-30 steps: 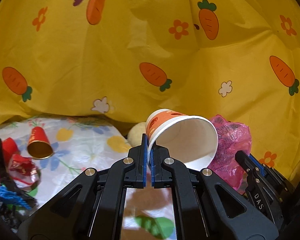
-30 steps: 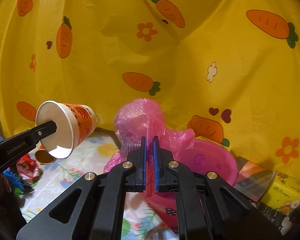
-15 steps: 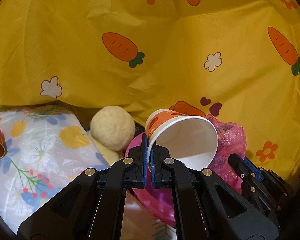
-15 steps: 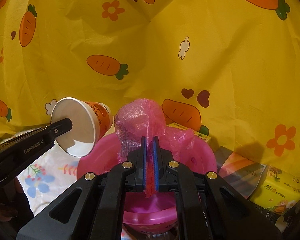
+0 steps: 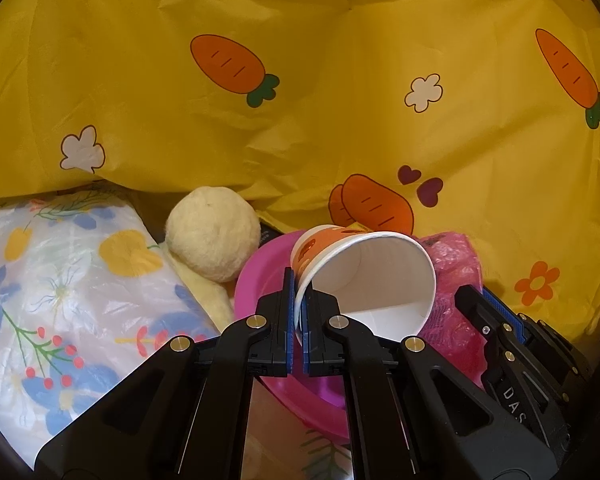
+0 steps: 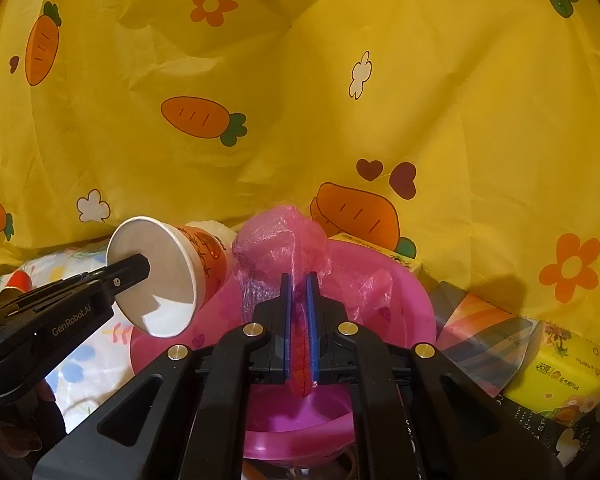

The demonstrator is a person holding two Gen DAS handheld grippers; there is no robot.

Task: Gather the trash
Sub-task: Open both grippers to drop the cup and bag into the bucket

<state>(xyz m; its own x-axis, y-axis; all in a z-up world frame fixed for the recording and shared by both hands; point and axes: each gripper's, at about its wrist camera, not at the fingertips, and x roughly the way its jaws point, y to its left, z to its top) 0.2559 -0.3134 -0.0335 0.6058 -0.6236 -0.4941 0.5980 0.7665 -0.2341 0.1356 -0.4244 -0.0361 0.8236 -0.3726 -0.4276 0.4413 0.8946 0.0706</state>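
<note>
A floral plastic sheet point(image 5: 80, 300) covers the counter left of the left fingers point(image 5: 288, 300). On the counter ahead of both pairs of fingers sits a pink basin point(image 6: 412, 300), a cream fuzzy ball point(image 5: 214, 240) just left of it. Right of the right fingers point(image 6: 286, 312) lies a yellow tissue pack point(image 6: 560, 372).

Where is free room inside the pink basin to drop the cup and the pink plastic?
The pink basin floor, near its front rim below the right claw, looks bare. Its back is crowded by the pink plastic; the paper cup hangs over its left rim.
</note>
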